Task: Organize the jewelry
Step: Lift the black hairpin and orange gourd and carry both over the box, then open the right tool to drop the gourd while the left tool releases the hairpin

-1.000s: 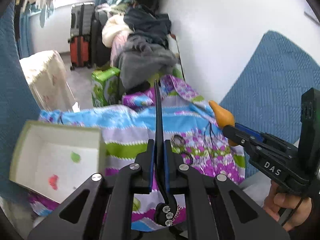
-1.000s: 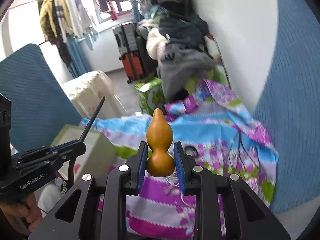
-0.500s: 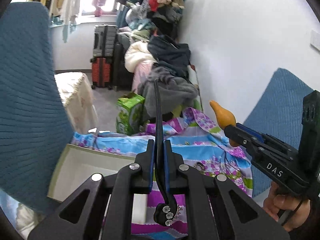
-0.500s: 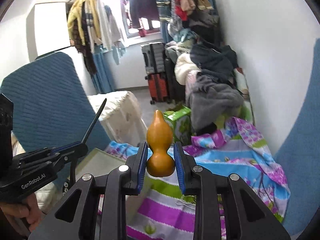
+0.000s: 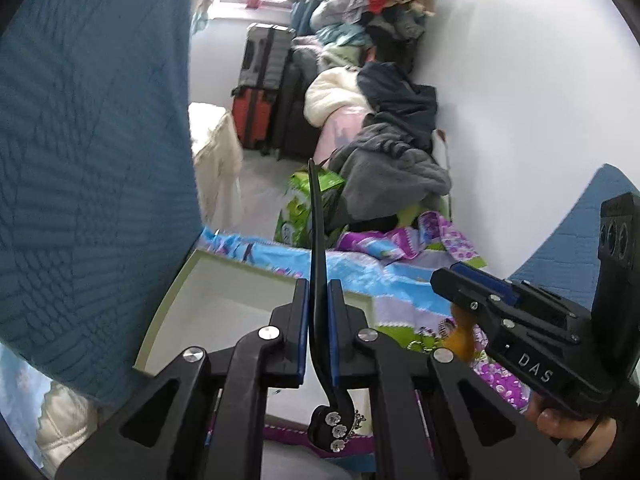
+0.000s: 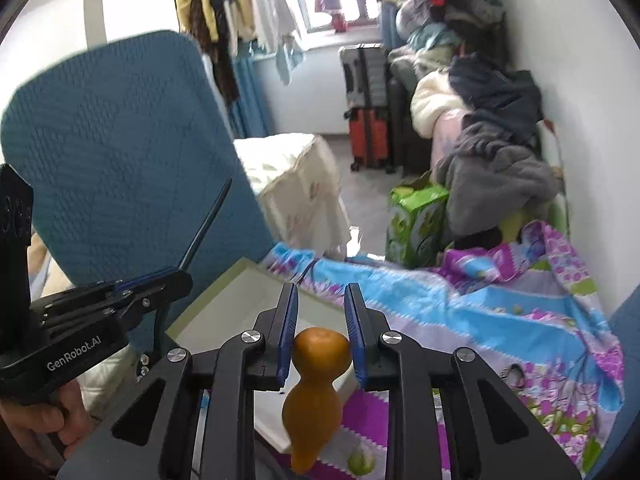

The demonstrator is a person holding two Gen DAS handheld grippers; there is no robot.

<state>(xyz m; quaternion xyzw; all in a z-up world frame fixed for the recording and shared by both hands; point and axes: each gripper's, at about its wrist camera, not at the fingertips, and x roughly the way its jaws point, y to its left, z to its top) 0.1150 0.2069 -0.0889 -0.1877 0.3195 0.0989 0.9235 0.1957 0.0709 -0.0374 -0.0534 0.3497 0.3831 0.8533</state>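
the orange gourd pendant (image 6: 318,376), upright between the right gripper (image 6: 320,340) pads a second ago, now hangs neck-down, its round end at the closing pads, over the white box (image 6: 256,312). the left gripper (image 5: 318,336) stays clamped narrow on the black hair stick (image 5: 316,240), rhinestone end below. both have swung over the box from the floral bedsheet (image 6: 500,320). readable: "genrobot.ai", "das".

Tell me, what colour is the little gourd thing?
The gourd is orange-brown, clearest in the right wrist view.
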